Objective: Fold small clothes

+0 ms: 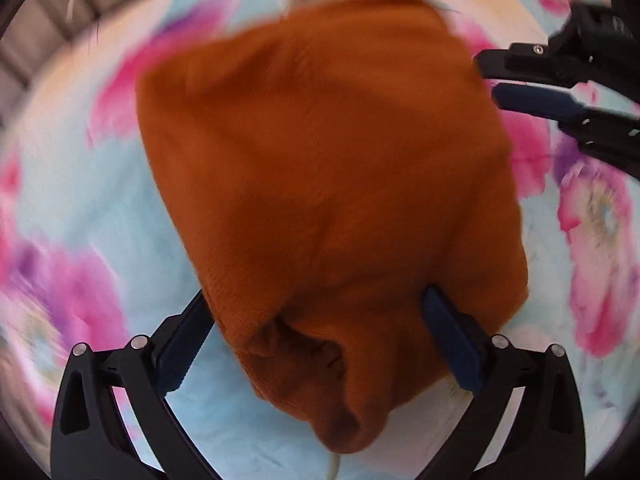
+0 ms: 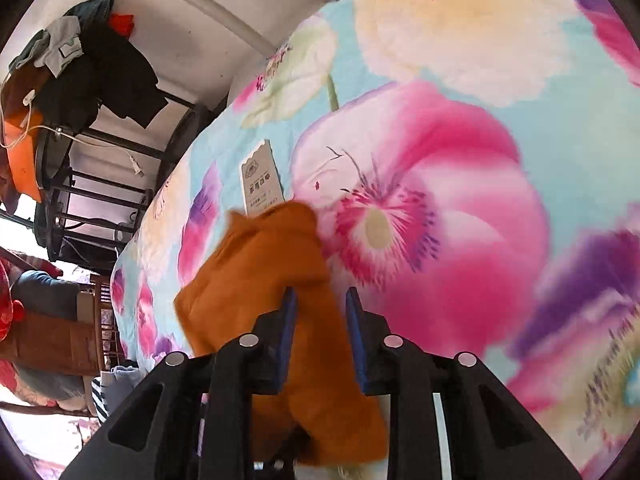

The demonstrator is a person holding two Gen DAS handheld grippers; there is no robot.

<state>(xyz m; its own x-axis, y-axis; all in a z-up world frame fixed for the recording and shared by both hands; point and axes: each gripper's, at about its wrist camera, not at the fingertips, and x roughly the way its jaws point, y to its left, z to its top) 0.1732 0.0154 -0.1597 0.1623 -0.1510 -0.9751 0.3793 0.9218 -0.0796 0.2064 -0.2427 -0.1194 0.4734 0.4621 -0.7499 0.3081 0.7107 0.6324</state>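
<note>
Left gripper (image 1: 316,344) has its jaws spread wide, and the orange garment (image 1: 332,184) is bunched up between them. Cloth is touching the right-hand pad, but the left-hand pad shows a gap with bedspread behind it, so I'd call it open around the fabric, not pinching it. Right gripper (image 2: 320,316) has its jaws much closer together with a fold of the same garment running up between them. It looks like it's gripping that fold, though there's a sliver of cloth on either side, so not 100% sure how tight.

The garment itself is a fuzzy rust-orange thing, maybe a small hoodie or fleece top; can't make out sleeves for certain. It's lying in a lumpy heap on the floral bedspread (image 1: 80,184), roughly mid-bed in the left view. In the right view it sits near the bed's edge, just beside a paper tag (image 2: 260,178) lying flat on the spread. Past that edge there's a rack (image 2: 80,152) piled with dark clothes (image 2: 108,68).

As for progress: honestly it looks early or mid-way. There's no neat rectangle, the edges aren't lined up, and one end is still rumpled into a pocket near the left gripper. I'd guess at most one fold is in. What's left is flattening it, squaring the edges and finishing the folds.
</note>
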